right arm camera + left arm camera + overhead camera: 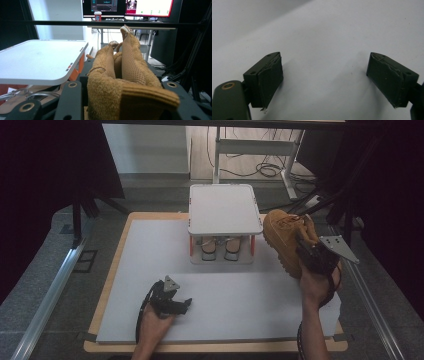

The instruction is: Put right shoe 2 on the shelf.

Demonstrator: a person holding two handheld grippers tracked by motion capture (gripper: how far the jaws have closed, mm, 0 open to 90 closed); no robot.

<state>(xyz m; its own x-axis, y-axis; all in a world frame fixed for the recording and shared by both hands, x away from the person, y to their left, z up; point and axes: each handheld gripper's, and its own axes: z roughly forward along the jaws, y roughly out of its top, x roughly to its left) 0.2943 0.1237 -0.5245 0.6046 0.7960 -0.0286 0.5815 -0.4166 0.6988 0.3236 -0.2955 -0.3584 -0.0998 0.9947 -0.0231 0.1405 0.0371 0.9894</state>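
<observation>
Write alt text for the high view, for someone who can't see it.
The right gripper holds a tan boot above the right side of a white table, beside a small white rack with shoes underneath. The left gripper rests near the front, jaws open.

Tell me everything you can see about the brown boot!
The boot is tan, with a fuzzy suede-like upper, a mesh-looking collar and a thick ribbed sole. It is held up off the white table, tilted, just right of the small white shelf stand. The right gripper clamps its heel collar. In the right gripper view the collar bunches between the jaws. Nothing else touches it.
</observation>
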